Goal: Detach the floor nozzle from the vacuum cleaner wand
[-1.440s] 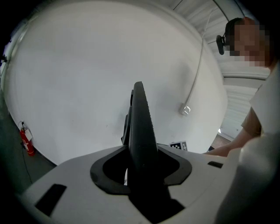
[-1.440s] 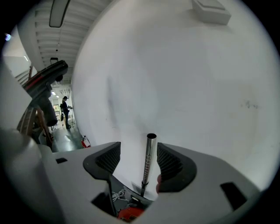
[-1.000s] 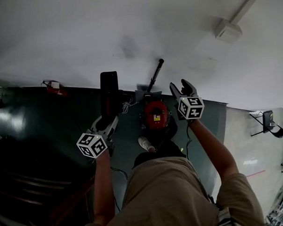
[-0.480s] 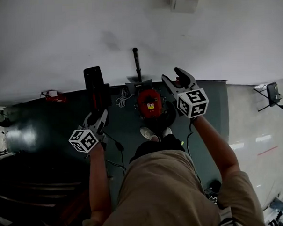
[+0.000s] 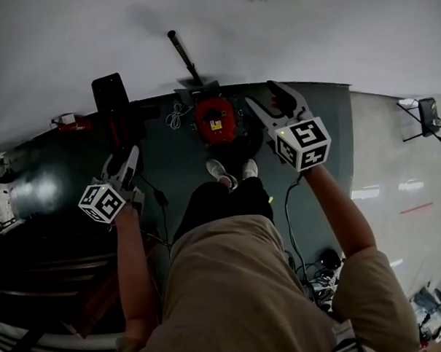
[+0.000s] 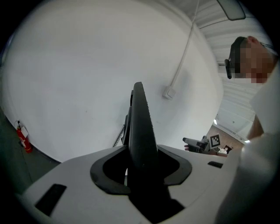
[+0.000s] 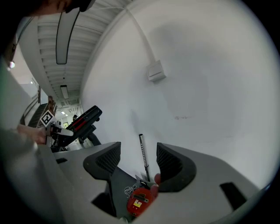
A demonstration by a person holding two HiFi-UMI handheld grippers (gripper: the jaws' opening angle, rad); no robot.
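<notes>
A person stands on a dark green floor [image 5: 178, 182] with a two-jaw gripper in each hand, facing a plain white wall [image 5: 221, 26]. At far left, at the floor's far edge where it meets the wall, sits a small red object [image 5: 71, 124] too small to identify. Beside it, the left gripper [image 5: 123, 160] is raised with its jaws clamped on the long black floor nozzle with red trim [image 5: 111, 103]; the left gripper view shows the nozzle [image 6: 139, 127] edge-on, pinched between the two black pads and rising against the wall. The nozzle hangs in the air above the floor's far edge, well apart from the wand. Near the middle, a loose coil of white cable [image 5: 175, 115] lies just beside the round red vacuum cleaner body [image 5: 214, 119], which rests on the floor against the wall. The thin black wand [image 5: 184, 58] rises from the body and leans along the wall, its top end bare. The person's two light shoes [image 5: 220, 170] stand just short of the vacuum body. At right, the right gripper [image 5: 264, 97] is held up beside the vacuum with its jaws spread wide and nothing between them; through that gap the right gripper view shows the wand [image 7: 142, 155] and the red body [image 7: 139, 202], with the nozzle [image 7: 78, 121] off to the left.
</notes>
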